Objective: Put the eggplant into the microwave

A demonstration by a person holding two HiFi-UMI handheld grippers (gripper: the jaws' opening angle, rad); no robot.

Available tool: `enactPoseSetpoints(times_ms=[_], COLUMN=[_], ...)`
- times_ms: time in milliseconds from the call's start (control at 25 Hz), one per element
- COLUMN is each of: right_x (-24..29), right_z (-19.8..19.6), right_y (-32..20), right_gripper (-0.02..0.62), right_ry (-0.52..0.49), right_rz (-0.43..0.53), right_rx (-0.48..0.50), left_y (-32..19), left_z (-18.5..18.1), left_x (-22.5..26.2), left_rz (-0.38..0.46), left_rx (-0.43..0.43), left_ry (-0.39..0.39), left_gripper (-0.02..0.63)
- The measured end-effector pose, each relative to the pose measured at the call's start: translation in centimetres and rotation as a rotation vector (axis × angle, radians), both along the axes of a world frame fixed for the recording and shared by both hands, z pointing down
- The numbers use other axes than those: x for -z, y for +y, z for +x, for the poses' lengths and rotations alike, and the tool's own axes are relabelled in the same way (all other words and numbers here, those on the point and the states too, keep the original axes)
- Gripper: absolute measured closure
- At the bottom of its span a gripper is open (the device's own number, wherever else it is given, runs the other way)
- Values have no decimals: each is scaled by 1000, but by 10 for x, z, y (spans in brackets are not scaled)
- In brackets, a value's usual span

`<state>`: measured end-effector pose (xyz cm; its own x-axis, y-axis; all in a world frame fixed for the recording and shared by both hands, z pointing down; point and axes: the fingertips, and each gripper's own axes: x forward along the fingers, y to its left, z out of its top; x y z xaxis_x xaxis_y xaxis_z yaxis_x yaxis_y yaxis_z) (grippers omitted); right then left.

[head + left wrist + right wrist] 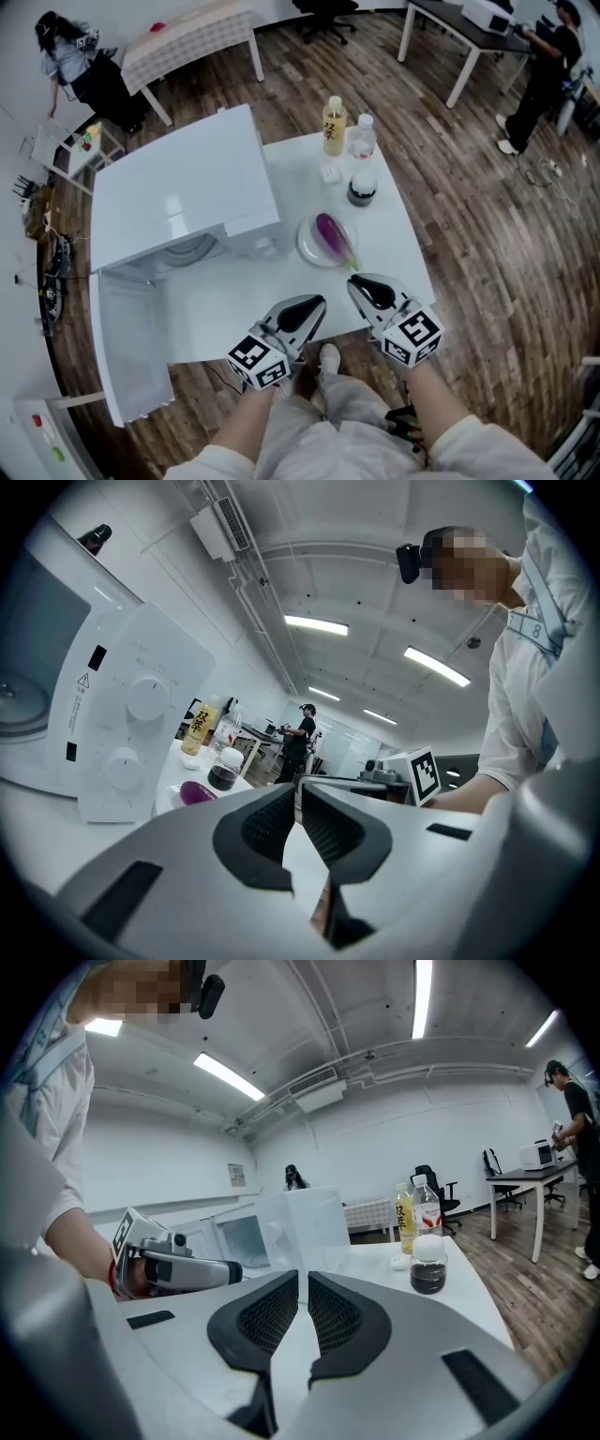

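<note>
My left claw and right claw are both clenched on nothing — eggplant sits on its plate by the microwave.

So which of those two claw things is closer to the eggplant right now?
Right. The right gripper is just short of the eggplant, not touching; the left gripper is further back and to its left.

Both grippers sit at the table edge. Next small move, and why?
Probably open the right gripper and ease it toward the eggplant: its jaws are shut and empty, the eggplant lies on the plate just ahead, and the microwave stands open.
</note>
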<state>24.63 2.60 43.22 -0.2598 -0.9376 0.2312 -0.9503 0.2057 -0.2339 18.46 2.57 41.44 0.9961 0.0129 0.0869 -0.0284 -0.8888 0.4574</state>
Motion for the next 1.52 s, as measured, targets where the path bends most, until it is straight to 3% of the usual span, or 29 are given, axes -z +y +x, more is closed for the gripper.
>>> enactPoseSetpoints(times_ms=[440,920,1520], right_x=[-26,-65,-97], right_z=[26,44,51], right_y=[-23,-43,-56], right_gripper=[558,557,453], right_ry=[19,66,88], right_rz=[-9,-60,-137], right_rx=[1,-18,0], left_y=[-17,-29,-33], left_z=[23,25,31], left_x=[-19,-48,-52], left_rz=[4,-48,-68], left_rx=[20,35,37], left_ry=[-7,5,16], left_gripper=[592,592,592])
